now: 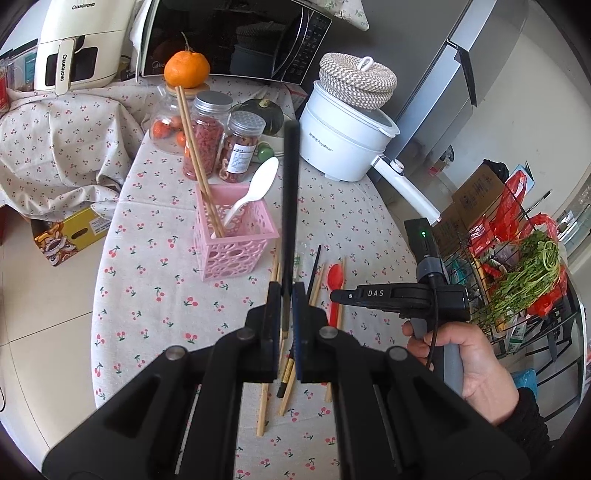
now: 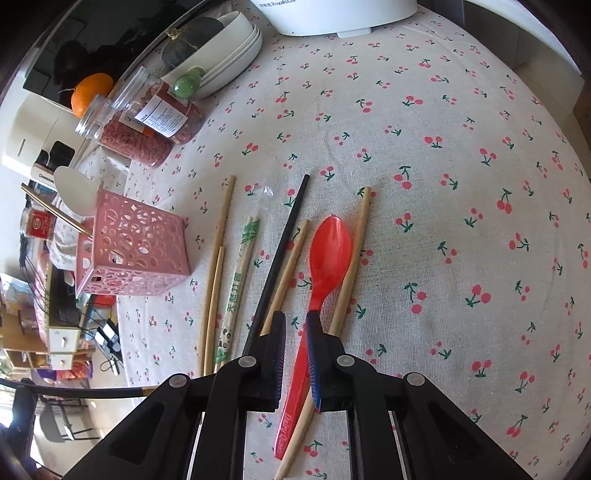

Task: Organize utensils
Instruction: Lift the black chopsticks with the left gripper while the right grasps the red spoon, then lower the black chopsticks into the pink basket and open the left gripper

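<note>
My left gripper (image 1: pixel 287 291) is shut on a black chopstick (image 1: pixel 290 206) and holds it upright above the table, just right of the pink perforated basket (image 1: pixel 236 240). The basket holds a pair of wooden chopsticks (image 1: pixel 197 162) and a white spoon (image 1: pixel 255 192). My right gripper (image 2: pixel 295 325) hovers low over the loose utensils, jaws a little apart around the handle of a red plastic spoon (image 2: pixel 325 258). Beside it lie another black chopstick (image 2: pixel 280 254), several wooden chopsticks (image 2: pixel 218 266) and a wrapped pair (image 2: pixel 236 284).
Jars of dried goods (image 1: pixel 207 136), an orange (image 1: pixel 186 68), a squash in white bowls (image 2: pixel 207 40) and a white electric pot (image 1: pixel 343 144) stand at the back. A microwave (image 1: pixel 229 33) and air fryer (image 1: pixel 81 40) are behind. A wire rack with greens (image 1: pixel 528 280) stands right.
</note>
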Tool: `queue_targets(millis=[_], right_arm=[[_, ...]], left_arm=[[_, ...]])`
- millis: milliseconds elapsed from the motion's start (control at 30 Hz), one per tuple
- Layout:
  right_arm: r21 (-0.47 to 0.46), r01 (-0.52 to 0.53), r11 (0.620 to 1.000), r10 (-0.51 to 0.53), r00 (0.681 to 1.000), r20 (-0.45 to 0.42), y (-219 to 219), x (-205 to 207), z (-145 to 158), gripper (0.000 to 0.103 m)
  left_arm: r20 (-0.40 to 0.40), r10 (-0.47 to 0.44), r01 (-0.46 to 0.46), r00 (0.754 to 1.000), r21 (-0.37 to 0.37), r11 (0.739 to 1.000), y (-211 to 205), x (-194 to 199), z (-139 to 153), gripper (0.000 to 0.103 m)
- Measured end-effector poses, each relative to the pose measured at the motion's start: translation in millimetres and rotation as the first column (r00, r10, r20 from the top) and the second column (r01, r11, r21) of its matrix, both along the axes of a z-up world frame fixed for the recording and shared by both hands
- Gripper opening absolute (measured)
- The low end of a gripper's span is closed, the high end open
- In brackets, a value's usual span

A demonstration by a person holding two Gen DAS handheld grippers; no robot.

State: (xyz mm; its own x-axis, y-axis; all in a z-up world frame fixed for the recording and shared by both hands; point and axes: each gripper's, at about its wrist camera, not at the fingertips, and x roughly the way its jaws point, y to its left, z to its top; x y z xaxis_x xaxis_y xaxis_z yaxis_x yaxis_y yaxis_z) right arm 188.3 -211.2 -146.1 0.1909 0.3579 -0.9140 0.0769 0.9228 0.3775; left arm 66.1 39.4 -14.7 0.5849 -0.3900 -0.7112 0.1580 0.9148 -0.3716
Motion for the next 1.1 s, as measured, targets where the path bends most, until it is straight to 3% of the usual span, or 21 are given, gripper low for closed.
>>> queue_targets(millis=[133, 333, 467, 900, 1100], right_arm=[[-0.08, -0.015, 0.997, 0.015, 1.0, -0.004, 6, 3, -7, 0.011], [-0.12, -0.056, 0.991, 0.058, 0.998, 0.012, 17, 6, -11, 0.01], [-0.095, -0.051, 0.994, 0.053, 0.998, 0.016, 17, 3, -5, 0.008], [0.036, -0.021, 0.999, 0.012, 0.971, 0.237, -16, -30, 64, 0.008], [0.063, -0.037, 0.997, 0.015, 0.95, 0.312, -24, -52, 92, 0.008]], left_arm=[[0.001, 0.007, -0.007, 1.0, 0.003, 1.0, 1, 0, 0, 0.006], [0.001, 0.009, -0.009, 1.0, 0.009, 1.0, 1, 0, 0, 0.006], [0.006, 0.014, -0.014, 1.0, 0.011, 1.0, 3, -3, 1, 0.006], [0.162, 0.076, -0.077, 0.984, 0.002, 0.997, 16, -19, 36, 0.006], [0.315, 0.13, -0.124, 0.94, -0.038, 0.992, 19, -30, 70, 0.006]])
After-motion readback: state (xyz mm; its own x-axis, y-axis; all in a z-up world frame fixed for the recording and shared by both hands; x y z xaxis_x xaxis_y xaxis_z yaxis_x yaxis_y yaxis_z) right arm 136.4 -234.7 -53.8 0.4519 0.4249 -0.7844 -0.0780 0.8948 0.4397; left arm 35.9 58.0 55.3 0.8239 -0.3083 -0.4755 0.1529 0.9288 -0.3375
